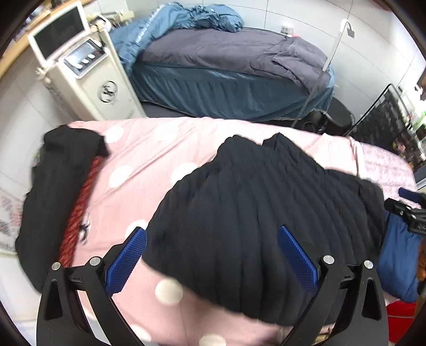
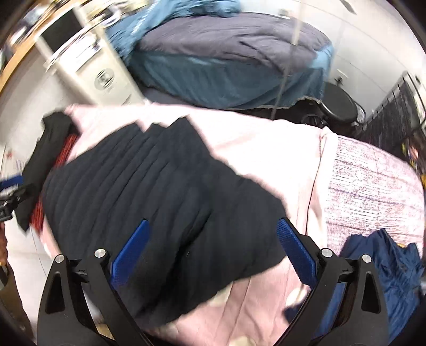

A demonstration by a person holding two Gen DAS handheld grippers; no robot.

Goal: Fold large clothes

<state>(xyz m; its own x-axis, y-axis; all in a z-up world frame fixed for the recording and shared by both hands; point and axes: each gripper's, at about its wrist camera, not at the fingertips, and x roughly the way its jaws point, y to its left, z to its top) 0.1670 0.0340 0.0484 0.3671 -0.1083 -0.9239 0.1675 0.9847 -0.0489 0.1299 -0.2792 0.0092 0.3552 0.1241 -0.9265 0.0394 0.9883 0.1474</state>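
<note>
White tiled walls (image 1: 306,16) and a pale tiled floor (image 1: 16,111) close the room. At the far side stands a bed (image 1: 226,79) — grey sheet on top, teal skirt below, a blue quilt (image 1: 186,18) bunched at its far left end. Left of it stands a cream machine (image 1: 87,77) with a screen. A black wire rack (image 1: 386,119) stands far right — a wooden ledge (image 1: 16,53) runs far left.

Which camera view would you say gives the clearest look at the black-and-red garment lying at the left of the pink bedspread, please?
The left wrist view: the black-and-red garment appears sharp there, its red knitted strip running along the black cloth. The right wrist view shows it smaller, motion-blurred and partly hidden behind the black ribbed sweater.
</note>
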